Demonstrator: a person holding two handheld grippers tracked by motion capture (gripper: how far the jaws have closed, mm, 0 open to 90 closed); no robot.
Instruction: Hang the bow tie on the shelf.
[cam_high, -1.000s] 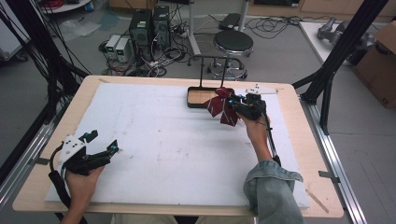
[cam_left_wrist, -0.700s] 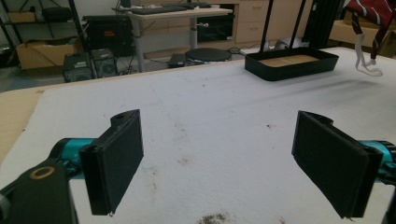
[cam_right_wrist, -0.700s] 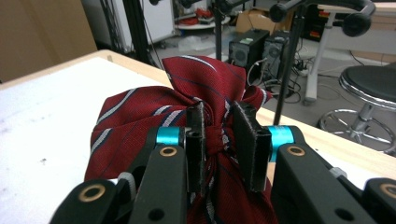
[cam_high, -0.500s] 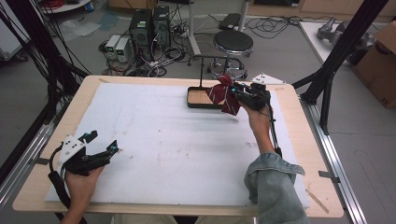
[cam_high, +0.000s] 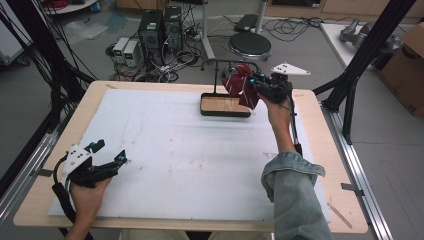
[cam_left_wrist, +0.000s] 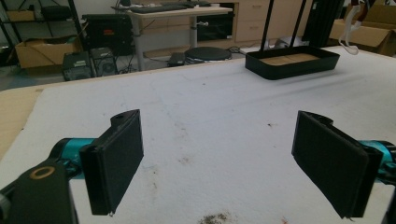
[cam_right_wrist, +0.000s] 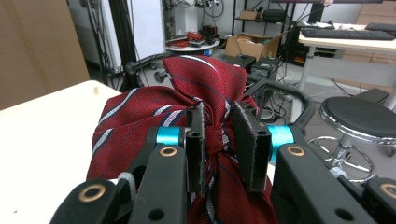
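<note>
Bow tie: we count one dark red woven bow tie (cam_right_wrist: 187, 105) with thin pale stripes, lifted at 1 o'clock over the table, above the tray's right end.
Right gripper: the right gripper (cam_right_wrist: 219, 144) pinches its knotted middle between flat black pads.
Tray: we see one shallow black rectangular tray (cam_high: 225, 105) with a wood-coloured floor at 12 o'clock, carrying a thin black arched bar.
Left gripper: the left gripper (cam_left_wrist: 219, 158), at 8 o'clock, has jaws spread wide around nothing.
Table: one white, faintly stained mat (cam_high: 175, 150) covers the wooden table (cam_high: 320, 130).
</note>
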